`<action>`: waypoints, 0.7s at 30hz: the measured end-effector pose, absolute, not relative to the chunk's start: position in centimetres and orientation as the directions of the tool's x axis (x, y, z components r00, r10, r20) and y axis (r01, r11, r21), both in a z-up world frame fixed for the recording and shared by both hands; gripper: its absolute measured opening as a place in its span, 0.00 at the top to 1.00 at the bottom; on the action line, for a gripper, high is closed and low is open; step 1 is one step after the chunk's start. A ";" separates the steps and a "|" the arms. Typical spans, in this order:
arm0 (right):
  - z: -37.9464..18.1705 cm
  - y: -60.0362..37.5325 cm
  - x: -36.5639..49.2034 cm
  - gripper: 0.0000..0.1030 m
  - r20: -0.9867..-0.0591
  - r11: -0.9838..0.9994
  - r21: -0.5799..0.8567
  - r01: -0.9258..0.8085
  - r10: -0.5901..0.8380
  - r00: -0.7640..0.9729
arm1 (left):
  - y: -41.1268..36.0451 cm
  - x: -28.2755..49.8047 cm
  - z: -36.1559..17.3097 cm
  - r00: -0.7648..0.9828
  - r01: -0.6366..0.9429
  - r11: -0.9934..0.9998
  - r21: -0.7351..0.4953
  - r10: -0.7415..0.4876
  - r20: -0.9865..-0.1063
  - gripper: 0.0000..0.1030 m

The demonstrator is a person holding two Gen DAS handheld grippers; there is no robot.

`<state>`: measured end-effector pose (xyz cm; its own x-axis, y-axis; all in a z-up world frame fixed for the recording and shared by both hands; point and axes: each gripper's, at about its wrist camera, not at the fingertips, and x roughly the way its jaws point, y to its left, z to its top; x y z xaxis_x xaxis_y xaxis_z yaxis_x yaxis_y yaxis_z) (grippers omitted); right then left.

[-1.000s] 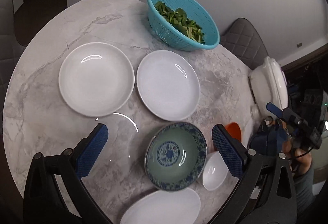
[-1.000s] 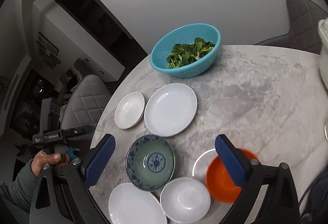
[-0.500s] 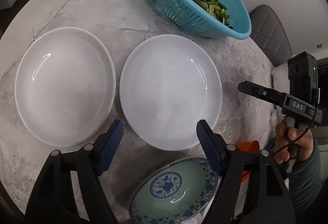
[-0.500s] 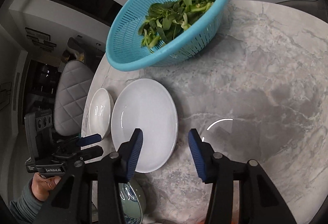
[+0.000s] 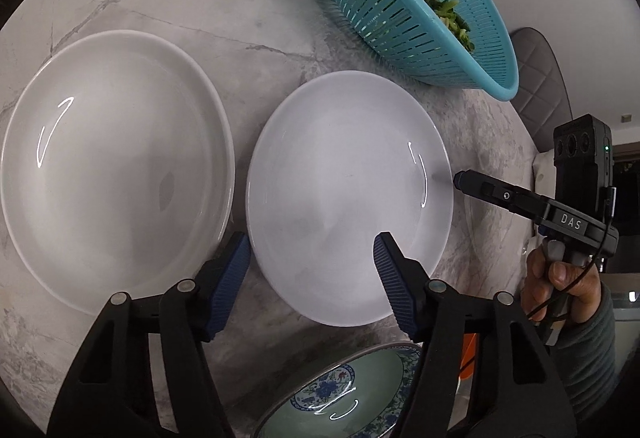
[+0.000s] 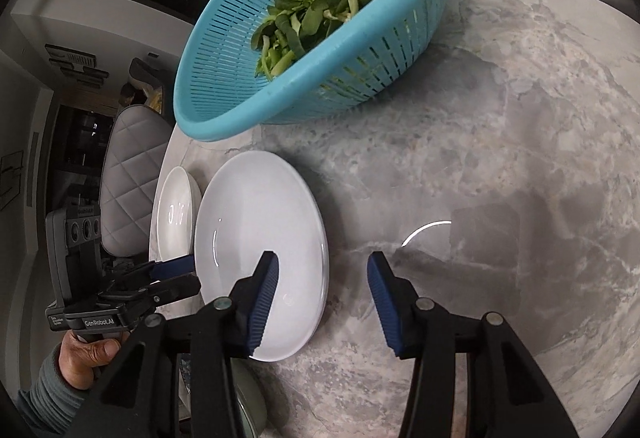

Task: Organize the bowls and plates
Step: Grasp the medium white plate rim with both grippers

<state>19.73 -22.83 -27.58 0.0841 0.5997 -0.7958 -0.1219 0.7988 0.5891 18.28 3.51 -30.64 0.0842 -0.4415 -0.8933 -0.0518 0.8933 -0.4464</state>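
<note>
Two white plates lie side by side on the marble table (image 5: 260, 9). The right-hand plate (image 5: 348, 193) also shows in the right wrist view (image 6: 256, 246). The left-hand plate (image 5: 112, 169) is at the far left there (image 6: 174, 213). My left gripper (image 5: 310, 258) is open, low over the right-hand plate's near edge, one finger over the plate and one over the gap between the plates. My right gripper (image 6: 322, 282) is open and straddles that plate's opposite edge; it shows in the left wrist view (image 5: 460, 179). A blue-patterned green bowl (image 5: 344, 394) sits in front of the plates.
A turquoise colander of green leaves (image 5: 420, 9) stands behind the plates, close to the right-hand one, and also shows in the right wrist view (image 6: 320, 25). An orange dish (image 5: 468, 354) peeks out by the bowl. Grey quilted chairs (image 6: 128, 173) stand around the table.
Both grippers have moved forward and lower, closing in on the right-hand white plate from opposite sides. Their jaws have narrowed but stay open. The dishes have not moved.
</note>
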 end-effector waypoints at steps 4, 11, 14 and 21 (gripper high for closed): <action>-28.0 -22.0 20.3 0.51 -0.807 0.806 0.576 -0.135 0.587 0.062 | 3.7 18.5 -31.4 0.079 -0.060 0.891 -0.450 -0.445 -0.892 0.52; -29.0 -21.0 20.7 0.62 -0.824 0.818 0.560 -0.135 0.567 0.021 | 3.5 18.5 -31.8 0.080 -0.075 0.885 -0.459 -0.453 -0.888 0.52; -29.3 -20.4 20.5 0.79 -0.830 0.821 0.551 -0.150 0.557 -0.002 | 3.2 18.6 -32.0 0.081 -0.073 0.889 -0.452 -0.446 -0.891 0.59; -29.5 -21.2 20.1 0.92 -0.852 0.846 0.519 -0.125 0.524 0.011 | 4.1 18.5 -32.6 0.078 -0.094 0.895 -0.435 -0.429 -0.900 0.90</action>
<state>20.11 -21.16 -29.50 0.0106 0.5242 -0.8515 -0.1254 0.8455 0.5190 18.54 4.06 -32.55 0.0782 -0.4291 -0.8999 -0.0940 0.8954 -0.4351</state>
